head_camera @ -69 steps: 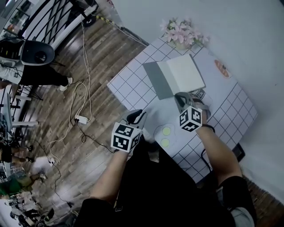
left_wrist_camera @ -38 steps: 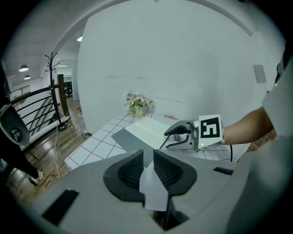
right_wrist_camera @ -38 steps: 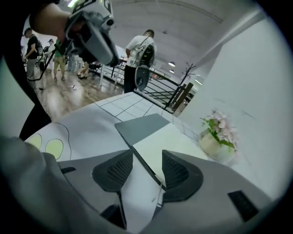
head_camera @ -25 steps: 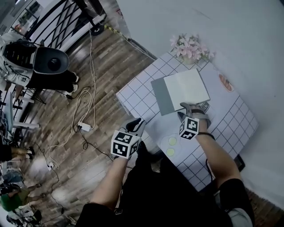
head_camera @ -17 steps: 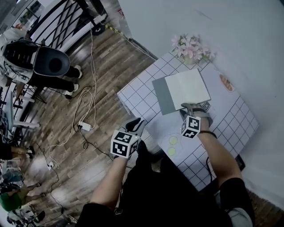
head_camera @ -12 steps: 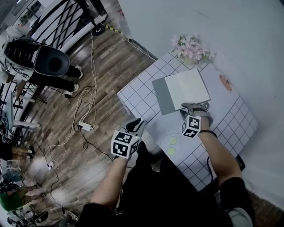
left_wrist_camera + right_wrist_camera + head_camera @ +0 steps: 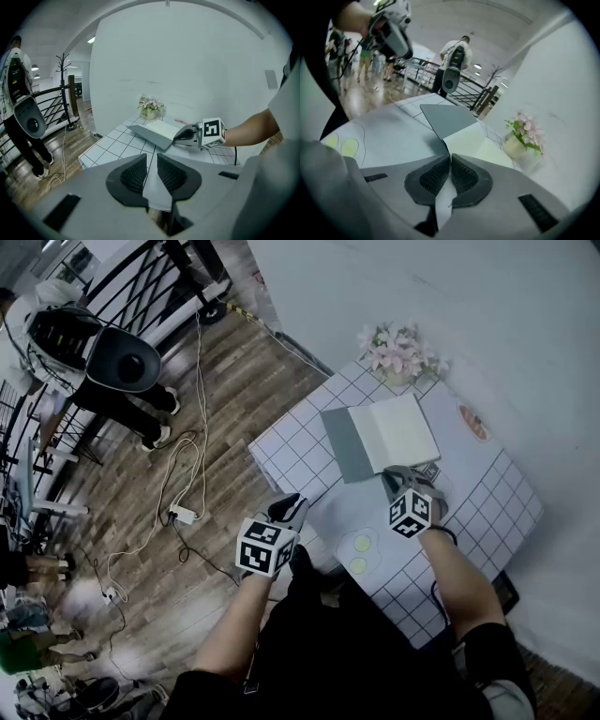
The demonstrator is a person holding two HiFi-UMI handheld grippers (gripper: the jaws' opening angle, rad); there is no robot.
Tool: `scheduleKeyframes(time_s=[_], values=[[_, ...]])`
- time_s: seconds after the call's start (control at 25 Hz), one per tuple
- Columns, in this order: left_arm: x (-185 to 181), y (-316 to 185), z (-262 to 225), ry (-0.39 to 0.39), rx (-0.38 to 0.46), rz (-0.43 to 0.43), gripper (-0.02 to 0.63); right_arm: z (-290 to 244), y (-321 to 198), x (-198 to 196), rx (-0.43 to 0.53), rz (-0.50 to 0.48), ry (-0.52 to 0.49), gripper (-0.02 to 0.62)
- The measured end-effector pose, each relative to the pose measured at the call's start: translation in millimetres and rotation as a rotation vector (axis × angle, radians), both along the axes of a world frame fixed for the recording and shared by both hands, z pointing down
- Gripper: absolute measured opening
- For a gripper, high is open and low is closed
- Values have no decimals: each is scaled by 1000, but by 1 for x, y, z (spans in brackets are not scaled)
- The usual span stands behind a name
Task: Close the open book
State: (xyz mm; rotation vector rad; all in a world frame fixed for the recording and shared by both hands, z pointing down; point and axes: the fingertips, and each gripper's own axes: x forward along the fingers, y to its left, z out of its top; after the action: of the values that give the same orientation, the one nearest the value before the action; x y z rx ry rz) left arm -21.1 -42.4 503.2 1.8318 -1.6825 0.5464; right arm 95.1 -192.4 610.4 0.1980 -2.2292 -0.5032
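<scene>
The open book lies on the checked table, its grey cover spread to the left of the white pages. My right gripper is at the book's near edge. In the right gripper view its jaws are closing, almost together, and the book's edge runs in between the pads. My left gripper hangs off the table's near-left side, well apart from the book. Its pads stand a little apart with nothing between them.
A pot of pink flowers stands at the table's far corner, and a small plate is on the right. A placemat with two yellow-green spots lies near me. Cables trail over the wooden floor, and a person stands by a railing.
My right gripper's jaws have gone from wide apart to nearly together at the book's near edge. The left gripper has stayed where it was.
</scene>
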Motion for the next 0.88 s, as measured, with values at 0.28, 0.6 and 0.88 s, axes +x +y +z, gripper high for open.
scheduleKeyframes(time_s=[0.28,0.6,0.88], values=[[2,-17,-12,-24,1,31,74,-22,-34,21,-208,332,-240,13],[15,-29,-10,-29,-17,57,74,-3,-65,51,-398,527,-312,67],[14,-38,-14,-34,-5,78,74,-8,-91,107,-490,713,-383,92]])
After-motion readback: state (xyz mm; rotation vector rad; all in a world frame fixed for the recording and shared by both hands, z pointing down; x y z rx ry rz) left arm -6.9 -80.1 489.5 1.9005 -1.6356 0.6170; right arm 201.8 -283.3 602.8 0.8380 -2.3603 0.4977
